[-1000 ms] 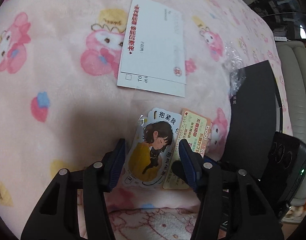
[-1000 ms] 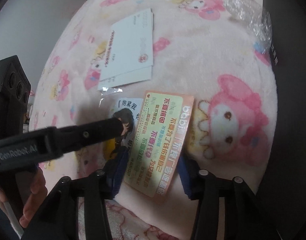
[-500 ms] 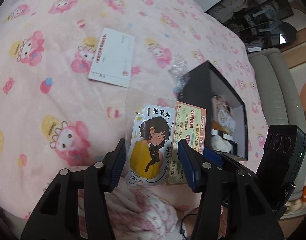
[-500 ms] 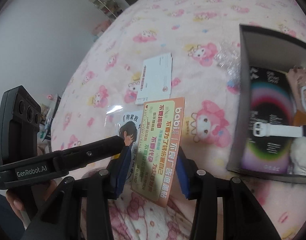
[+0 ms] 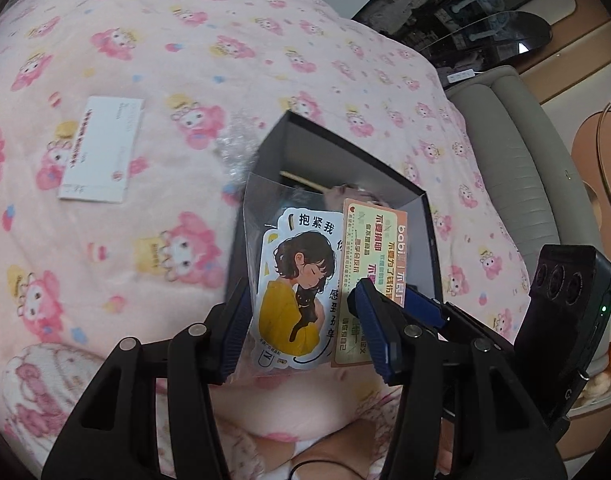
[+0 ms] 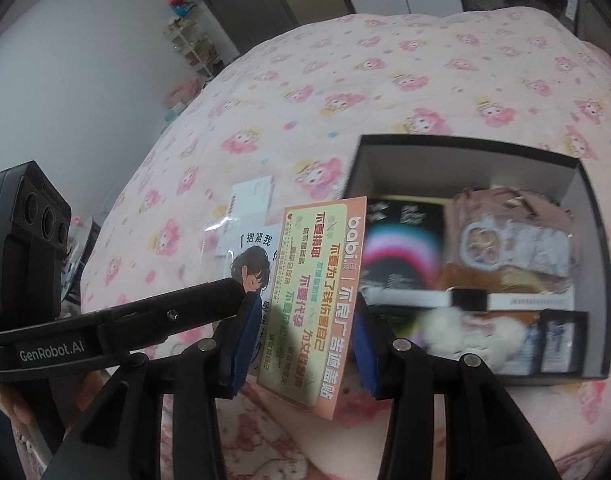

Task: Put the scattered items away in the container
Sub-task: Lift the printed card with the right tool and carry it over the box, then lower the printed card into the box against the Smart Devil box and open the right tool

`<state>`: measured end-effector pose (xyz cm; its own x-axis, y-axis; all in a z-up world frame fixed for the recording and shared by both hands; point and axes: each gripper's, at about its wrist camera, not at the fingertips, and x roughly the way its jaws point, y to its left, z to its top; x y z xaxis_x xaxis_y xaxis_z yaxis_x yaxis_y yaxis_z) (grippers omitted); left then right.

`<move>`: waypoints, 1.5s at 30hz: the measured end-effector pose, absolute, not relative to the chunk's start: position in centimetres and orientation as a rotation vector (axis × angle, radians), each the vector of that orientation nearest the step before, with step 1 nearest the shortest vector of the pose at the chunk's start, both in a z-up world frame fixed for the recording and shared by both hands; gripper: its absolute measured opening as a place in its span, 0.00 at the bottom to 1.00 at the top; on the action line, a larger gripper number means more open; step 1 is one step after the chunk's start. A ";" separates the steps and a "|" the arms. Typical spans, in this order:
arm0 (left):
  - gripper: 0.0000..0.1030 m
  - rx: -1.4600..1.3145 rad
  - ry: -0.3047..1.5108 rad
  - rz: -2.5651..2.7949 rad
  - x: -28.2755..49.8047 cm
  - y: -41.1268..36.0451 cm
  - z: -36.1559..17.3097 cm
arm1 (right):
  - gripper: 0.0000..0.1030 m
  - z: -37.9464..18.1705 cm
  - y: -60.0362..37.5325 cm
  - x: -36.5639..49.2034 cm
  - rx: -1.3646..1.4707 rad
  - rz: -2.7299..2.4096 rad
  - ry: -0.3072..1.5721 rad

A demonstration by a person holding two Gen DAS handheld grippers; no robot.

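While both grippers hang above the pink blanket (image 5: 153, 240), the scene reads:
White envelope (image 5: 101, 156): flat on the blanket, well left of the black box (image 5: 329, 148).
Left gripper (image 5: 301, 320): jaws fairly wide, blue pads clamping the edges of the sleeved girl sticker (image 5: 297, 292), held in the air over the box's near-left corner.
Right gripper (image 6: 305, 340): jaws partly apart, gripping the orange card (image 6: 317, 300), held just left of the box (image 6: 589, 216).
Box contents: blurred items.
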<state>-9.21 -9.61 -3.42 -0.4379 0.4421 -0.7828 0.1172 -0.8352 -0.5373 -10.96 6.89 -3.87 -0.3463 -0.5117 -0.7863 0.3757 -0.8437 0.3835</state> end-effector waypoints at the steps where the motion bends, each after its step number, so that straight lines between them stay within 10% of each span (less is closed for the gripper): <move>1: 0.51 -1.531 -0.789 2.381 -9.7 -9.0 -3.3 | 0.39 -3.7 7.5 -11.3 1.350 -2.215 -0.176; 45: 0.41 -1.750 -0.587 2.389 -20.3 -0.7 -12.3 | 0.40 -12.5 13.2 -21.3 1.538 -2.265 -0.163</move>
